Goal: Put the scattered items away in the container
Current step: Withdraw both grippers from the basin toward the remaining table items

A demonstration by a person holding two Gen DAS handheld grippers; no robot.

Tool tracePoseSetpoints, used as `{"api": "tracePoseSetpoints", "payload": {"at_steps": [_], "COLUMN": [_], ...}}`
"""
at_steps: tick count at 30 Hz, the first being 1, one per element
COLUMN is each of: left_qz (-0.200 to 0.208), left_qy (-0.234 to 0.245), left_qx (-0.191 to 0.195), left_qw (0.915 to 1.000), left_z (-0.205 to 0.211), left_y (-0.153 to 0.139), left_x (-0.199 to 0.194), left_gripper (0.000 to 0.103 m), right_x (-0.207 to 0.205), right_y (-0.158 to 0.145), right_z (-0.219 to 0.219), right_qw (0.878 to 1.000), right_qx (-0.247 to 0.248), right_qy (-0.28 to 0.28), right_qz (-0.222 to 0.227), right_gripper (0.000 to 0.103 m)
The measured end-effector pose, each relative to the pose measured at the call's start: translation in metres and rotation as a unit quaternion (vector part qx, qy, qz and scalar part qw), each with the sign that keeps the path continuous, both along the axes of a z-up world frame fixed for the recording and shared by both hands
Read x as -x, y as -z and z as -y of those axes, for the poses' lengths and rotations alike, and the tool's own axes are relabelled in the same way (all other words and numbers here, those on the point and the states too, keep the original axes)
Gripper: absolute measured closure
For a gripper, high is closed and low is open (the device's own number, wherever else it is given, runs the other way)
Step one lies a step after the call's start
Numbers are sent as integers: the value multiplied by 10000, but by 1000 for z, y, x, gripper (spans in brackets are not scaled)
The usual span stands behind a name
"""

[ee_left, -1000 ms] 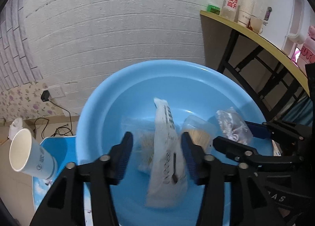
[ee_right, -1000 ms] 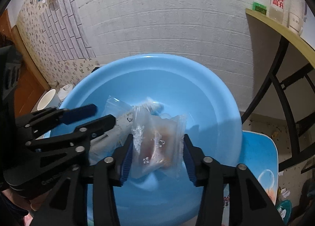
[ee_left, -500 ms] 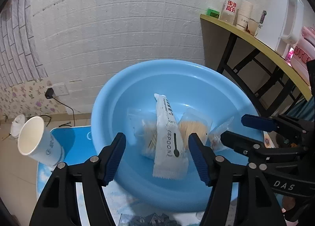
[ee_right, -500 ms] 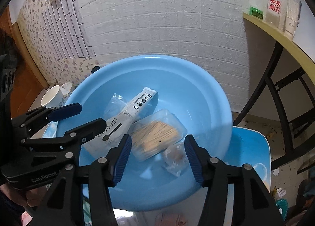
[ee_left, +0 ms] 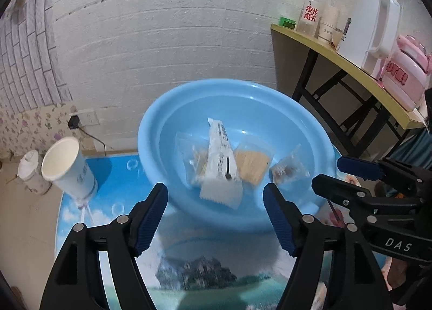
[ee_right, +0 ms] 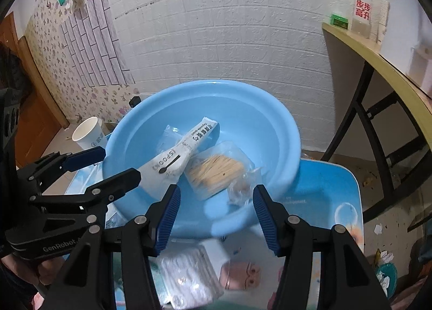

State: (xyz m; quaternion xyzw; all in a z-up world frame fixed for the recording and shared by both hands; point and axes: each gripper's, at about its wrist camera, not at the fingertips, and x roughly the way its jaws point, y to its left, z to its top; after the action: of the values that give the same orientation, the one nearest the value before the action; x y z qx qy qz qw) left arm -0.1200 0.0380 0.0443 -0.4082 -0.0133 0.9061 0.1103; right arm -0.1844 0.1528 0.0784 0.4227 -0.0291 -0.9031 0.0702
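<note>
- Basin (ee_left: pixel 151 132) — the blue container — sits just ahead of both my claws on the printed blue table (ee_left: pixel 113 194), against the white brick wall.
- My left gripper (ee_left: pixel 214 202) has its jaws apart and opening wider, nothing between the pads; it hangs at the basin's near rim.
- My right gripper (ee_right: pixel 214 202) stands parted too, empty, above the near rim of the basin.
- Inside the basin, from my left view: a clear packet (ee_left: pixel 193 160), the white spoon sachet (ee_left: pixel 220 164) leaning over it, a clear pack of toothpicks (ee_left: pixel 252 165) touching the sachet, and a small snack packet (ee_left: pixel 290 171) on the far right.
- Below my right claw, outside the basin, a clear plastic packet (ee_right: pixel 189 280) and a pinkish item (ee_right: pixel 241 273) lie on the table — blurred.
- A white paper cup (ee_left: pixel 68 167) stands left of the basin.
- A yellow shelf (ee_left: pixel 348 67) with a kettle (ee_left: pixel 375 26) is at the right.
</note>
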Motion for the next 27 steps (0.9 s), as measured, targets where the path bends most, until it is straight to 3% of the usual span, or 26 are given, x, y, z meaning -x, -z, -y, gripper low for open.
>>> {"api": "tracePoseSetpoints", "payload": {"at_steps": [27], "left_qz": [164], "left_qy": [-258], "left_qx": [25], "left_qw": [9995], "left_z": [15], "left_y": [10], "left_x": [-94], "left_gripper": [16], "right_x": [-103], "right_y": [26], "right_z": [-11], "right_qw": [9986], "right_qx": [151], "right_qy": [322], "right_qz": [393], "right_gripper": [46]}}
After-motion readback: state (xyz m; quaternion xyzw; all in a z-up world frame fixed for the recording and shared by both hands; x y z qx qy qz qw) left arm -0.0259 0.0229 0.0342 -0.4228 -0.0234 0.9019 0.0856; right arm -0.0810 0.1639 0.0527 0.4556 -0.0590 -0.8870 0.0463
